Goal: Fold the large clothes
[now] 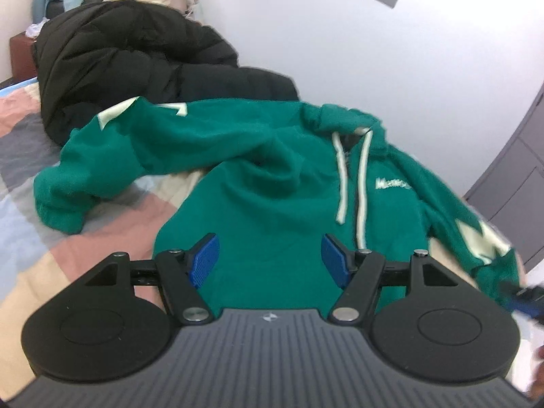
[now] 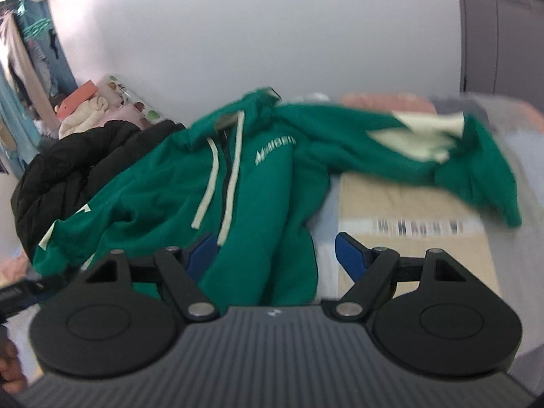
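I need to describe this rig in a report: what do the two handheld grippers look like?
Both match: the left gripper and right gripper each have blue ribbed pads on black linkage arms with silver pivot pins, two round black discs, and a grey ribbed body bearing a small white logo.

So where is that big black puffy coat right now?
The black puffy coat lies heaped on the patchwork bedspread by the white wall, just behind the green hooded sweatshirt; it shows upper left in the left wrist view, far left in the right.
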Available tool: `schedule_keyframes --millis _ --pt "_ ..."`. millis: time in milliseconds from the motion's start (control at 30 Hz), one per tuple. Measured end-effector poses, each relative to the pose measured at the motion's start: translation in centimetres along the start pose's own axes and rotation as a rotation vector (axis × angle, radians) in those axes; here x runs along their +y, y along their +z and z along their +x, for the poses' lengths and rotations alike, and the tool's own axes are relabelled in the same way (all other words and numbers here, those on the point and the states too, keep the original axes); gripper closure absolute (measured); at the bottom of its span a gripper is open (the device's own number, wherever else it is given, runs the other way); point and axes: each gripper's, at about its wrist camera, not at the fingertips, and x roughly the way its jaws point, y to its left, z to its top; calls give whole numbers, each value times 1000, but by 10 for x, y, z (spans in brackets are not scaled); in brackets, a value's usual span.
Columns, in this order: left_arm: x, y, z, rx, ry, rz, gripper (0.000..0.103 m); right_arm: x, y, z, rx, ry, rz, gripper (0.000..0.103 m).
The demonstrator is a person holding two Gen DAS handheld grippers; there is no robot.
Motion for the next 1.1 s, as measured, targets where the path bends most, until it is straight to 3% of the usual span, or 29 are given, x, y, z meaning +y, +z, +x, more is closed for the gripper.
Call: schedule_keyframes --millis 100,200,333,400,500,600,700,767,900,1000,1100 --pt "7 1 6 0 7 -5 31 -21 -23 -1 52 2 37 25" --pt "28 -3 30 38 41 -92 31 -33 -34 17 100 41 65 25" --pt "46 -3 61 91 34 -205 31 -41 -54 43 140 56 -7 25" --pt "47 -6 74 118 80 -205 31 -46 -62 58 187 56 -16 26" --pt "45 -13 93 174 137 -216 31 -48 -74 73 225 152 -13 28" --pt "37 -17 100 170 227 -217 31 -49 -84 80 201 189 -30 36" --pt "31 -15 98 158 283 -231 31 -53 -93 92 195 231 -69 39" --pt "30 -11 97 151 298 -269 31 -55 -98 99 195 273 -76 47" --pt "24 -9 91 120 279 -315 31 -62 -92 99 156 382 -96 75" --pt "26 -16 78 77 232 -328 31 -77 -81 85 92 454 -51 81" --pt "39 -21 61 16 93 -379 31 -98 -63 60 -63 417 -19 83"
